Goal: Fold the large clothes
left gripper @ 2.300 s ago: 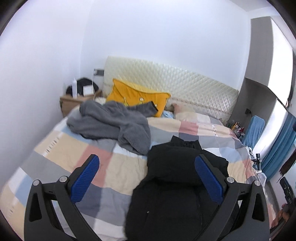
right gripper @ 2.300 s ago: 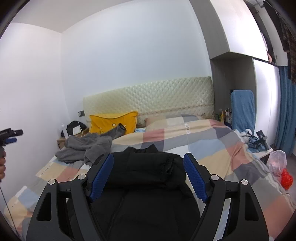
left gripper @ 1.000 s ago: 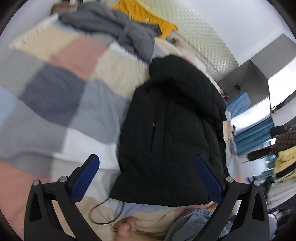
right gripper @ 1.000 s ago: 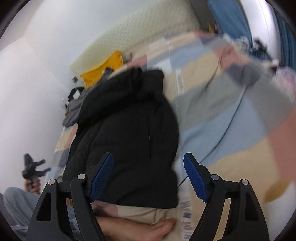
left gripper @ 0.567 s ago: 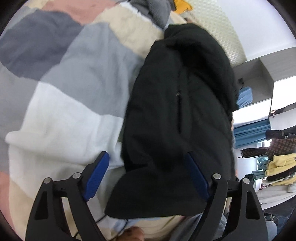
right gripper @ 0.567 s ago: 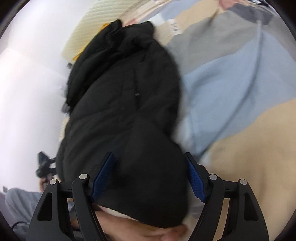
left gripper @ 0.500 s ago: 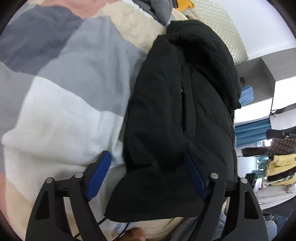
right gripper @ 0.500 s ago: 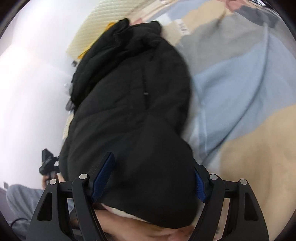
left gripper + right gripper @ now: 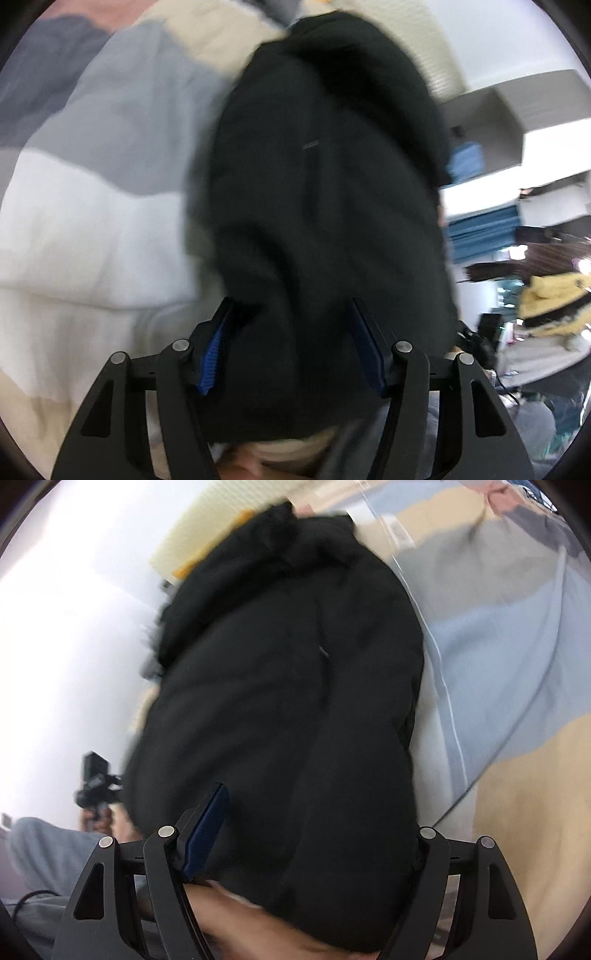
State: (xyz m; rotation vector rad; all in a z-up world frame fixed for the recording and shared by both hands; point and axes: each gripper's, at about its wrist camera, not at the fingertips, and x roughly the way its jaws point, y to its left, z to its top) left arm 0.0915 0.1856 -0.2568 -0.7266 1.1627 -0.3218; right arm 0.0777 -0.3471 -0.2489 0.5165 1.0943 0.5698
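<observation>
A black padded jacket (image 9: 325,166) lies lengthways on the patchwork bedspread (image 9: 92,206), hood end far, hem near me. My left gripper (image 9: 290,350) straddles the hem near its left corner. Its jaws are closing with the fabric between them, and the blue pads (image 9: 214,350) do not clearly press on it. In the right wrist view the same jacket (image 9: 280,664) fills the middle. My right gripper (image 9: 312,842) stands open around the hem's other side, with one blue pad (image 9: 207,834) showing and the other hidden behind fabric. Both views are blurred.
Bare bedspread (image 9: 498,646) stretches to the right of the jacket. A person's grey trouser leg (image 9: 40,849) and bare skin (image 9: 236,923) lie under the hem. The quilted headboard (image 9: 199,535) is at the far end. Yellow clothing (image 9: 550,302) and a blue curtain (image 9: 480,232) are beyond the bed.
Both grippers have dropped down and forward onto the jacket's near hem. The left jaws have narrowed around the fabric. The right jaws keep the same width.
</observation>
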